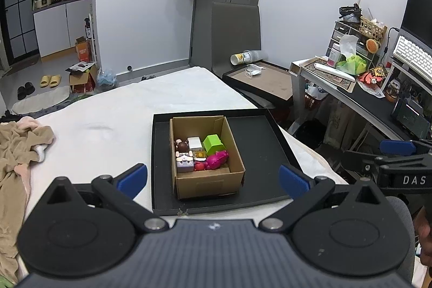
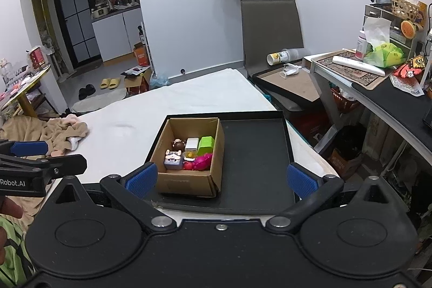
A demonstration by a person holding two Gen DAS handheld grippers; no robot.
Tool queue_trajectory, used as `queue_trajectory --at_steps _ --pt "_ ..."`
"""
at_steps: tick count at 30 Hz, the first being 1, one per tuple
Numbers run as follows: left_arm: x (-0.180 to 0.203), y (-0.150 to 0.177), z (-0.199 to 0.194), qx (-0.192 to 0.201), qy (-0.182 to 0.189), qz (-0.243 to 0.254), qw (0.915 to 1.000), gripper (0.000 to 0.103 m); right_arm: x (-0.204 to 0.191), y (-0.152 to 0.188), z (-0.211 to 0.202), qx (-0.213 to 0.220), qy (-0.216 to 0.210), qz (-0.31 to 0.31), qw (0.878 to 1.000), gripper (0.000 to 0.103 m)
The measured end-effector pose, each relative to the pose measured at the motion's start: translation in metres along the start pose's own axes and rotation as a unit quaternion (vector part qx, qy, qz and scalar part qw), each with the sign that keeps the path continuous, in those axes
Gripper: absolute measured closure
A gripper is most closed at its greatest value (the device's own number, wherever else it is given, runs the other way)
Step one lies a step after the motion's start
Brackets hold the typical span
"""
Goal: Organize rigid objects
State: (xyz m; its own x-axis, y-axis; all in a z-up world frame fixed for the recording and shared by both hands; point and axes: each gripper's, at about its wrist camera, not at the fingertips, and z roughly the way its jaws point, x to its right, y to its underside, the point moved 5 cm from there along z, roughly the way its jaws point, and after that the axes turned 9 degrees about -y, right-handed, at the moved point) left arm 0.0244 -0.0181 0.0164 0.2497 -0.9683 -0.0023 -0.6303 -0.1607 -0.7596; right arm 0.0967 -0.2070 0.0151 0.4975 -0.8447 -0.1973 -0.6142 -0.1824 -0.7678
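A brown cardboard box (image 1: pixel 208 182) (image 2: pixel 189 184) stands in the left half of a black tray (image 1: pixel 259 147) (image 2: pixel 256 153) on the white bed. Inside it lie several small toys: a green block (image 1: pixel 213 143) (image 2: pixel 206 145), a white cube (image 1: pixel 195 143) (image 2: pixel 192 144), a magenta toy (image 1: pixel 216 159) (image 2: pixel 202 161), a purple-grey cube figure (image 1: pixel 185 162) (image 2: pixel 174 160) and a brown figure (image 1: pixel 181 145) (image 2: pixel 178 145). My left gripper (image 1: pixel 213 180) is open and empty, held in front of the box. My right gripper (image 2: pixel 221 180) is open and empty, also in front of the tray.
Beige clothes (image 1: pixel 19 147) (image 2: pixel 62 134) lie on the bed's left side. A cluttered desk (image 1: pixel 351 88) (image 2: pixel 378 82) and a grey chair (image 1: pixel 235 37) (image 2: pixel 270 29) stand to the right. The right gripper shows at the left wrist view's right edge (image 1: pixel 391 163).
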Motion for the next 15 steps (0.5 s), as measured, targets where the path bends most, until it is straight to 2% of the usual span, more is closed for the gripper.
queue_trajectory --at_steps 15 --pt "0.0014 0.0039 0.0041 -0.007 -0.003 0.006 1.0000 0.000 0.0024 0.0034 0.0026 -0.006 0.001 0.007 1.000 0.000"
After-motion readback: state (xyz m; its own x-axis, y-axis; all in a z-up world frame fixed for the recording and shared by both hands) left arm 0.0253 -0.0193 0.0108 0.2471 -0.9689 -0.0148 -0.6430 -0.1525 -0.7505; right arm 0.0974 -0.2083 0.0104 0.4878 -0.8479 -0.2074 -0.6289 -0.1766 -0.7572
